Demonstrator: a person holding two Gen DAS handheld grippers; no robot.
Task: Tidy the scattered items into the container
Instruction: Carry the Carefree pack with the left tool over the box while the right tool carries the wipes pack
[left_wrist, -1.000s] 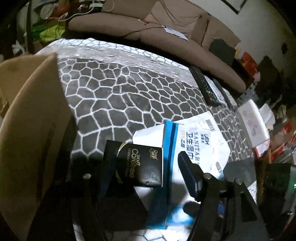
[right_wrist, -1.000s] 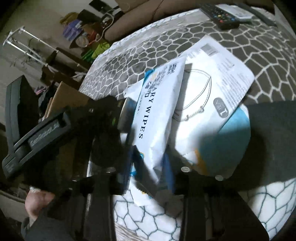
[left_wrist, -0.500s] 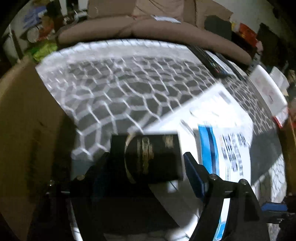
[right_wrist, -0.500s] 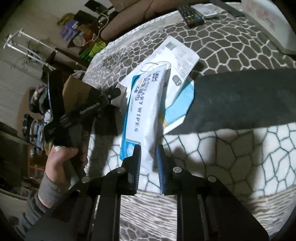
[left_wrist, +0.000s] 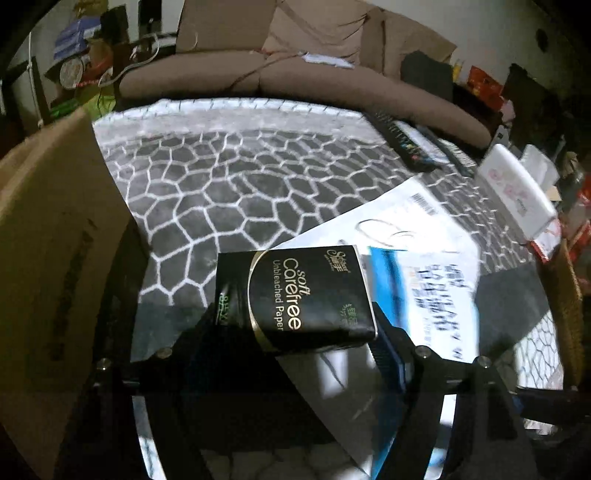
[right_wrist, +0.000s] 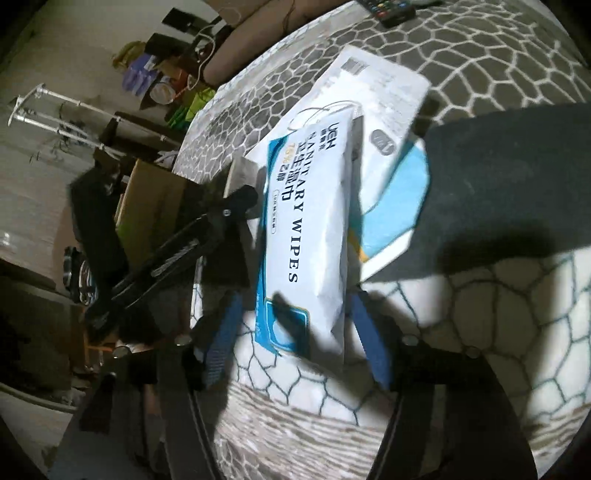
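Note:
In the left wrist view a black tissue pack (left_wrist: 295, 299) marked "soft Carefree" sits between my left gripper's (left_wrist: 295, 332) fingers, which are shut on it just above the patterned cloth. The brown cardboard box (left_wrist: 48, 251) stands right beside it on the left. In the right wrist view a white and blue sanitary wipes pack (right_wrist: 310, 229) lies on the cloth, its near end between the open blue pads (right_wrist: 369, 336) of my right gripper (right_wrist: 295, 332). It also shows in the left wrist view (left_wrist: 436, 291). A white mask bag (right_wrist: 373, 110) lies under the wipes.
The table has a grey hexagon-patterned cloth (left_wrist: 236, 177). Remote controls (left_wrist: 406, 140) lie at its far right edge. A brown sofa (left_wrist: 295, 74) stands behind the table. A dark mat (right_wrist: 498, 177) lies right of the wipes. The left gripper's body (right_wrist: 177, 251) sits left of the wipes.
My left gripper closed on the black tissue pack and lifted it slightly. My right gripper was shut half a second ago; it has opened and come in around the near end of the wipes pack.

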